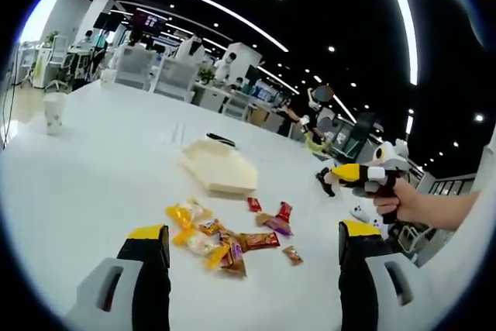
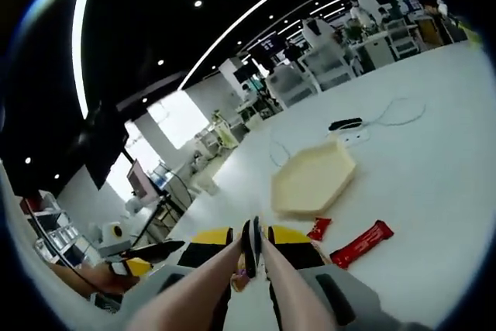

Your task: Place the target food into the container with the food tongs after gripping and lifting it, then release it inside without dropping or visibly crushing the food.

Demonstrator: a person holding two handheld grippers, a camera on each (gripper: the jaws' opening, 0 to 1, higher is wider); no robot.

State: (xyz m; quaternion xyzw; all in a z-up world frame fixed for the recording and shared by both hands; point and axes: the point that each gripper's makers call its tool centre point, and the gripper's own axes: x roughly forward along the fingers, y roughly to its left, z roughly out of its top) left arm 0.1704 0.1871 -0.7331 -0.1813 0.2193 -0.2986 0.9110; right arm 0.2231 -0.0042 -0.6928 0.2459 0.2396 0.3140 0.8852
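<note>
A: In the left gripper view, how do the left tongs (image 1: pixel 253 247) stand?

B: Its two yellow-tipped black jaws are wide apart and hold nothing. Just beyond them a heap of small wrapped snacks in yellow, red and purple foil (image 1: pixel 225 239) lies on the white table (image 1: pixel 101 153).

A: And further?

B: Behind the heap is the pale beige hexagonal tray (image 1: pixel 219 167), with nothing inside. To the right, a hand (image 1: pixel 403 201) holds the other tool above the table.

A: The right tongs (image 2: pixel 253 247)?

B: In the right gripper view its jaws press long beige food tongs (image 2: pixel 240 277) together; the tips pinch a small dark wrapped piece. Beside them lie two red wrappers (image 2: pixel 361 243), then the tray (image 2: pixel 313 177).
</note>
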